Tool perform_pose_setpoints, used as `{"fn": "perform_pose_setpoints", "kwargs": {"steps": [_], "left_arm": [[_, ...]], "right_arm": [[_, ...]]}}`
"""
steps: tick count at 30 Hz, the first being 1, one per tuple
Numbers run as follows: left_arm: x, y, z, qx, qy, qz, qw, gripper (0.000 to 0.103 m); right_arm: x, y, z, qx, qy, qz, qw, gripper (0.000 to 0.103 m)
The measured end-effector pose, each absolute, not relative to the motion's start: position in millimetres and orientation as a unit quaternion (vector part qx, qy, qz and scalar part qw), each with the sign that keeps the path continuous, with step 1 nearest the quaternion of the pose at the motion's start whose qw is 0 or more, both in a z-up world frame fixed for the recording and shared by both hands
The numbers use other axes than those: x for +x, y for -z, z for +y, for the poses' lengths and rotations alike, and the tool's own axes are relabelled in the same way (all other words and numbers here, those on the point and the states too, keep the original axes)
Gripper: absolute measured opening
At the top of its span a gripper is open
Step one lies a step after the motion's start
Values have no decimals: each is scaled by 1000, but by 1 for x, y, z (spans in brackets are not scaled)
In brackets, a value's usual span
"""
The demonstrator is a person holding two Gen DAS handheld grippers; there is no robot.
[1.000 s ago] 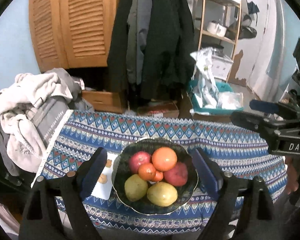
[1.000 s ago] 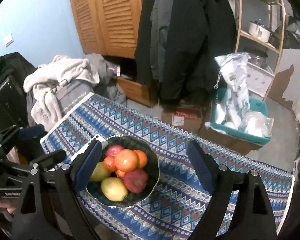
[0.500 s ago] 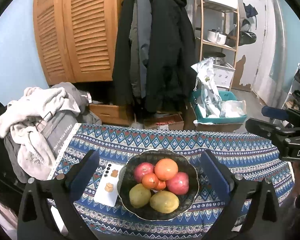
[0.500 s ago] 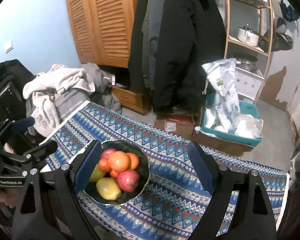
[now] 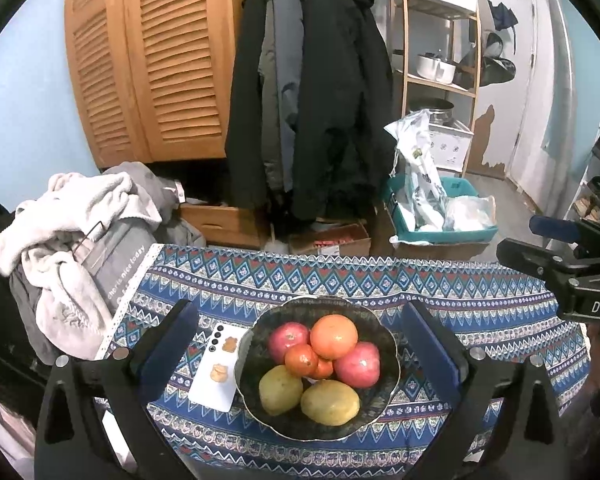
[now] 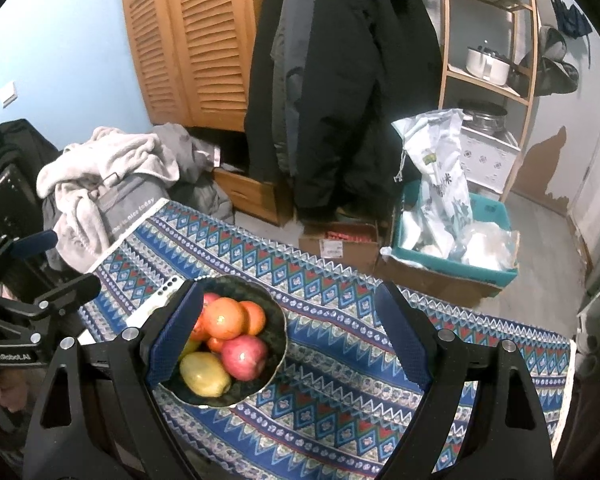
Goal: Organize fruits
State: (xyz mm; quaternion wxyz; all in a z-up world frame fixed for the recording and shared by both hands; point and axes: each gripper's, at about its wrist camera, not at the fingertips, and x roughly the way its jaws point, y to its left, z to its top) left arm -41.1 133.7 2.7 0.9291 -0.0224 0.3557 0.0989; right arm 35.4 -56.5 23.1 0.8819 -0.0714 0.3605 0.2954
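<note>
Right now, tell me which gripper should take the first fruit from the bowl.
Probably left. The left gripper has the bowl centred between its wide-open fingers. The right gripper is open too, but sits off to the side, over tablecloth.

A tall louvred orange-brown wooden cupboard stands against the pale blue wall; just right of it hang dark padded coats; further right rises a light wooden open shelf rack bearing a white pot; below the cupboard's left side lies a heap of grey and cream clothes; right of the coats a teal plastic crate sits on the grey floor; a white door closes the far right.
</note>
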Motion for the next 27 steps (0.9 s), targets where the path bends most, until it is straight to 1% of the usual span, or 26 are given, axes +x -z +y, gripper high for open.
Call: {"fn": "perform_pose_setpoints", "kwargs": {"steps": [17, 27], "left_arm": [[-37, 2, 129, -25, -96, 373, 922, 102], [-39, 1, 129, -21, -108, 366, 924, 102]], "right_arm": [[34, -19, -53, -76, -297, 365, 879, 87], [33, -20, -54, -77, -296, 362, 880, 87]]}}
